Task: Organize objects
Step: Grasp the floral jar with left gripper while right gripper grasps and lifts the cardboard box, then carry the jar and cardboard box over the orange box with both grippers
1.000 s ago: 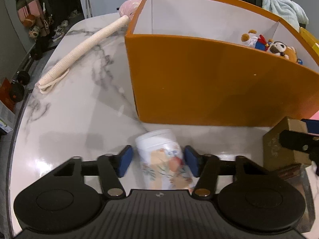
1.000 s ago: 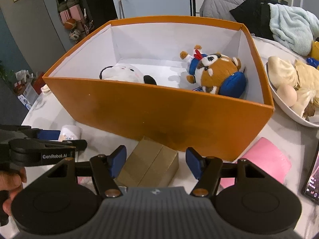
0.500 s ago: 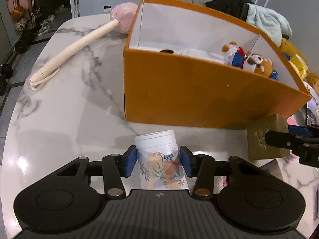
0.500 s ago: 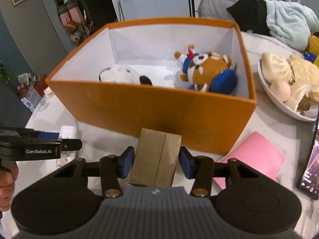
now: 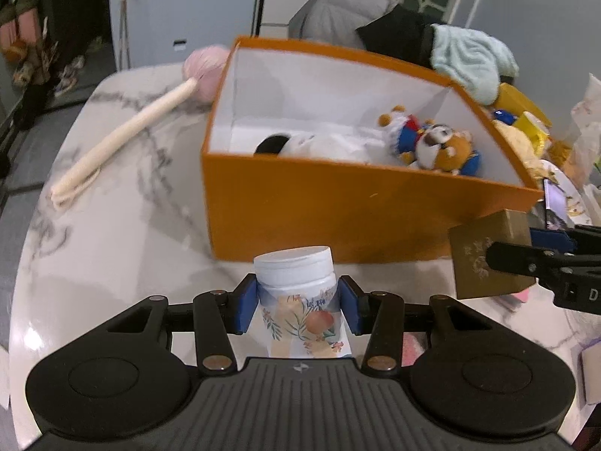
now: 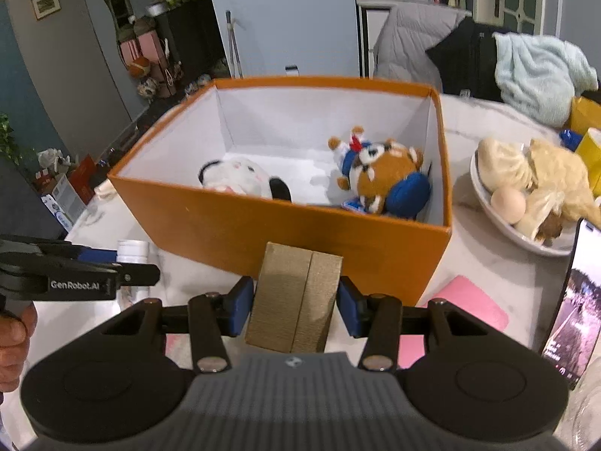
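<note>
- Gripping a white floral-printed jar [image 5: 298, 293] in my left gripper [image 5: 298, 302], I have the blue pads [image 5: 246, 304] pressed against its two sides just under the white screw lid, with the jar upright between them.
- My right gripper [image 6: 293, 302] is clamped on a gold-brown cardboard box [image 6: 295, 300]; its blue pads [image 6: 238, 306] sit against the box's left and right faces, and the box stands on end, leaning slightly away from me.
- In the left wrist view the same gold box [image 5: 488, 255] shows at the right edge with the right gripper's black finger across it, just beside the near right corner of the orange storage box [image 5: 357, 218].
- In the right wrist view the jar's lid [image 6: 131, 250] peeks out behind my left gripper's finger [image 6: 79, 282] at the left; part of my left hand [image 6: 13, 338] shows at the picture's edge below it.
- The orange storage box [image 6: 300, 236] stands on the marble table [image 5: 112, 233] directly ahead of both grippers, its near wall just past the jar and the gold box.
- Inside it lie a white plush with black ears [image 6: 240, 180] on the left and a red panda plush [image 6: 383, 176] on the right.
- A pink pouch [image 6: 473, 308] lies flat on the table right of the gold box, a phone [image 6: 574, 308] further right, and a white bowl [image 6: 488, 203] of plush toys behind them.
- A cream rope-handled pink pompom toy [image 5: 124, 139] lies left of the orange box.
</note>
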`<control>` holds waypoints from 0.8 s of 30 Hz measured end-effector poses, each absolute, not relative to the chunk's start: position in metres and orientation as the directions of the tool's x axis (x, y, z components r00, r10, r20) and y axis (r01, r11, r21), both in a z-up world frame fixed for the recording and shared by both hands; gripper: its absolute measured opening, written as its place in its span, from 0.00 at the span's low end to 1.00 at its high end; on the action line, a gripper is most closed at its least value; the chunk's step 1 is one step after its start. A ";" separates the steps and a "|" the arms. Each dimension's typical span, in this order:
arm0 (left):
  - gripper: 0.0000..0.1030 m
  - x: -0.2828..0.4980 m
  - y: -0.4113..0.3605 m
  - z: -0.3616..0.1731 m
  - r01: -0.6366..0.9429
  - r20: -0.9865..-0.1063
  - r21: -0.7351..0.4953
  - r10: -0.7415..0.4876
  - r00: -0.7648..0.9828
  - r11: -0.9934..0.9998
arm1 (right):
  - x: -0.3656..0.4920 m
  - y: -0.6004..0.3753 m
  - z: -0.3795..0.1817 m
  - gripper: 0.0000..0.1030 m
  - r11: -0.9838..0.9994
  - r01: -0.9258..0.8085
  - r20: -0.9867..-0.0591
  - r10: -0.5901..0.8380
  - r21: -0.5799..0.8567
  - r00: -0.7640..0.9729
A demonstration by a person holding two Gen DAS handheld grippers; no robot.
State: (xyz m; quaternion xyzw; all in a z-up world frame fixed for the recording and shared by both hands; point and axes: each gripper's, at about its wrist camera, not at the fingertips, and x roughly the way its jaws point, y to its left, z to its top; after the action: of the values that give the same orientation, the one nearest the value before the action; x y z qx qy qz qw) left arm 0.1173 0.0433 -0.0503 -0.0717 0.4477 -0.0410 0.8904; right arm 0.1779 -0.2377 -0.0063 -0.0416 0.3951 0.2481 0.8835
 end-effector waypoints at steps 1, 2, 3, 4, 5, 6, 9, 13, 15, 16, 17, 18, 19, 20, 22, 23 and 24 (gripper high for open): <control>0.52 0.115 0.041 -0.047 0.011 -0.783 -0.161 -0.135 0.607 0.987 | 0.176 -0.240 -0.003 0.49 0.872 -0.473 -0.711 0.411 0.126 0.570; 0.52 0.114 0.039 -0.042 0.016 -0.775 -0.157 -0.133 0.618 0.988 | 0.175 -0.241 -0.001 0.49 0.871 -0.474 -0.706 0.416 0.128 0.573; 0.52 0.112 0.037 -0.038 0.021 -0.768 -0.153 -0.132 0.627 0.988 | 0.173 -0.244 0.002 0.49 0.869 -0.477 -0.699 0.421 0.130 0.578; 0.52 0.110 0.035 -0.034 0.028 -0.759 -0.149 -0.132 0.637 0.988 | 0.171 -0.245 0.004 0.49 0.868 -0.479 -0.694 0.425 0.130 0.581; 0.52 0.109 0.034 -0.031 0.030 -0.753 -0.149 -0.133 0.645 0.988 | 0.170 -0.247 0.006 0.49 0.867 -0.481 -0.691 0.427 0.130 0.584; 0.51 0.107 0.032 -0.027 0.033 -0.747 -0.150 -0.135 0.651 0.988 | 0.169 -0.248 0.008 0.49 0.867 -0.482 -0.686 0.429 0.129 0.588; 0.51 0.103 0.027 -0.020 0.045 -0.732 -0.143 -0.136 0.667 0.989 | 0.166 -0.254 0.013 0.49 0.867 -0.481 -0.675 0.435 0.133 0.596; 0.51 0.098 0.021 -0.012 0.054 -0.711 -0.113 -0.118 0.694 0.992 | 0.165 -0.258 0.018 0.49 0.868 -0.475 -0.664 0.441 0.145 0.604; 0.51 0.096 0.018 -0.010 0.059 -0.705 -0.104 -0.116 0.700 0.993 | 0.163 -0.260 0.020 0.49 0.868 -0.474 -0.657 0.446 0.151 0.607; 0.51 0.094 0.017 -0.009 0.059 -0.703 -0.101 -0.113 0.702 0.993 | 0.163 -0.260 0.021 0.49 0.867 -0.475 -0.655 0.448 0.152 0.609; 0.51 0.093 0.015 -0.008 0.065 -0.701 -0.096 -0.114 0.704 0.993 | 0.162 -0.260 0.023 0.49 0.866 -0.476 -0.653 0.450 0.153 0.610; 0.51 0.092 0.013 -0.007 0.071 -0.698 -0.094 -0.117 0.707 0.993 | 0.162 -0.260 0.023 0.49 0.866 -0.476 -0.651 0.452 0.155 0.610; 0.51 0.091 0.012 -0.006 0.075 -0.694 -0.092 -0.118 0.710 0.993 | 0.162 -0.260 0.024 0.49 0.865 -0.476 -0.649 0.454 0.158 0.610; 0.51 0.089 0.012 -0.004 0.079 -0.688 -0.092 -0.121 0.716 0.993 | 0.162 -0.260 0.024 0.49 0.865 -0.476 -0.649 0.456 0.160 0.609; 0.51 0.088 0.012 -0.001 0.082 -0.678 -0.105 -0.132 0.723 0.991 | 0.162 -0.258 0.025 0.49 0.863 -0.478 -0.647 0.459 0.163 0.608; 0.51 0.087 0.013 0.000 0.081 -0.676 -0.115 -0.138 0.724 0.990 | 0.163 -0.257 0.025 0.49 0.862 -0.480 -0.647 0.461 0.163 0.608; 0.51 0.087 0.014 0.001 0.083 -0.676 -0.121 -0.144 0.723 0.989 | 0.162 -0.255 0.026 0.49 0.860 -0.483 -0.645 0.463 0.162 0.608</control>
State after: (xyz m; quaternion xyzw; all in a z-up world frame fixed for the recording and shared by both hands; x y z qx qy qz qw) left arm 0.0870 0.0137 0.0010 -0.0410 0.3670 -0.0612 0.9273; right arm 0.1625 -0.2554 0.0258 -0.0143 0.3558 0.2639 0.8964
